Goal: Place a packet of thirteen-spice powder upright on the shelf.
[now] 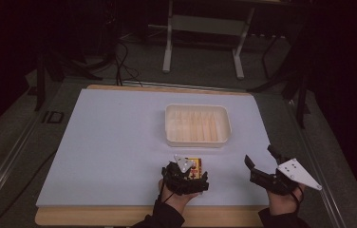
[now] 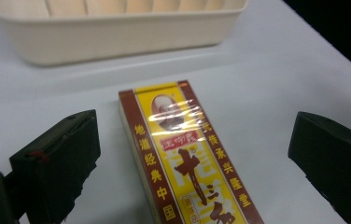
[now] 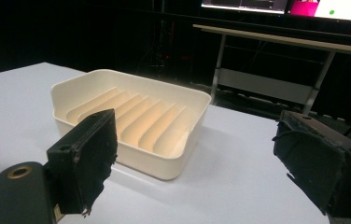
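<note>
While the left gripper (image 2: pixel 192 163) is hanging over the box (image 2: pixel 187 158) with its jaws spread wide, one on either side and neither touching it, I'm reading this as the approach step: lined up for a grasp, not yet closed. In the high view the left gripper (image 1: pixel 186 176) is sitting right over the near end of the box (image 1: pixel 196 166), close to the table's (image 1: pixel 110 142) front edge.

The box is lying flat on its broad face, just short of the tray (image 1: pixel 196 124) and apart from it. Its long axis is running roughly away from me toward the tray (image 2: pixel 117 32), skewed a little in the left gripper view: far end leaning left, near end trailing right and passing out of the bottom of the frame. The printed portrait is at the far end, so I'm judging the top of the box is pointing at the tray.

Next move, as I see it: I'm needing to drop lower and close across the narrow width, so the jaws are squeezing the long side edges. The wrapper is looking glossy, so a slip is possible if I'm pinching too shallow.

The right gripper (image 1: pixel 267 167) is idling off to the right, jaws spread and holding nothing, aimed at the slotted tray (image 3: pixel 131 126).
</note>
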A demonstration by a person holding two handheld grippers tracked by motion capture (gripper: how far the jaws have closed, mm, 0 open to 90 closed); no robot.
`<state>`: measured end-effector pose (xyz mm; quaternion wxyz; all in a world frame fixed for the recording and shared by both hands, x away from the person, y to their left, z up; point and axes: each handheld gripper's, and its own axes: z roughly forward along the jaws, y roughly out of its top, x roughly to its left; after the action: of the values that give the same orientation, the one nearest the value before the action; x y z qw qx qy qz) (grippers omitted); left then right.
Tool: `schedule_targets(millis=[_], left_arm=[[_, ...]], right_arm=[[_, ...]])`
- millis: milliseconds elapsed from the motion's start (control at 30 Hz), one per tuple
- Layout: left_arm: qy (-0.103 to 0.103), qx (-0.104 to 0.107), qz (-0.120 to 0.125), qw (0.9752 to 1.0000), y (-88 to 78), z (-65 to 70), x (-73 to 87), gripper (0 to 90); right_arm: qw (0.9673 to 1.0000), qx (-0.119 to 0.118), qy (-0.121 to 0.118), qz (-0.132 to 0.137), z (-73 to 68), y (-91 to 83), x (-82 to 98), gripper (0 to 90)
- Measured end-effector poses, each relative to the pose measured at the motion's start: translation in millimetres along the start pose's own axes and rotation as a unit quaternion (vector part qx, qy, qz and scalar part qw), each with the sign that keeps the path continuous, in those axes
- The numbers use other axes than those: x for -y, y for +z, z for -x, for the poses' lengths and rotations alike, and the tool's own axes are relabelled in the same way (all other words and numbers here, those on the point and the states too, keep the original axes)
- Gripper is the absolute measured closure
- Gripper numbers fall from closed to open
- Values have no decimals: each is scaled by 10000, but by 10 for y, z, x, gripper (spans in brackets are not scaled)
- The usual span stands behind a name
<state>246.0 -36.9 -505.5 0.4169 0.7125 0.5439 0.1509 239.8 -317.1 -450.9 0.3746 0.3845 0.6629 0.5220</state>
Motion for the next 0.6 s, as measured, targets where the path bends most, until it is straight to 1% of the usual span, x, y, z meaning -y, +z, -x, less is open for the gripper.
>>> schedule_targets(millis=[33,100,133,200,267,333,433,533,600], left_arm=[[-70,-36,-17,10000,15,6,16,31],[-141,-47,-44,9999,48,22,51,31],[-137,-33,-49,9999,62,29,61,31],[-100,-72,-80,9999,105,50,82,31],[-114,-65,-154,9998,162,63,89,31],[-95,-114,-197,9997,215,77,86,31],[-52,-245,-200,9995,292,96,79,31],[-76,-314,-196,9993,333,98,77,31],[-42,-380,-280,9989,355,101,81,31]], right_arm=[[10000,-5,-1,-3,0,1,1,132],[10000,-21,-14,-10,0,6,4,132],[10000,-28,-6,-22,-1,7,6,132],[10000,-39,-3,-33,-3,10,10,132],[10000,-42,-13,-41,-5,14,12,132],[10000,-44,-18,-46,-7,13,11,132],[10000,-37,-19,-51,-8,14,12,133],[10000,-44,-21,-74,-9,18,17,133],[10000,-47,-26,-78,-11,19,19,133]])
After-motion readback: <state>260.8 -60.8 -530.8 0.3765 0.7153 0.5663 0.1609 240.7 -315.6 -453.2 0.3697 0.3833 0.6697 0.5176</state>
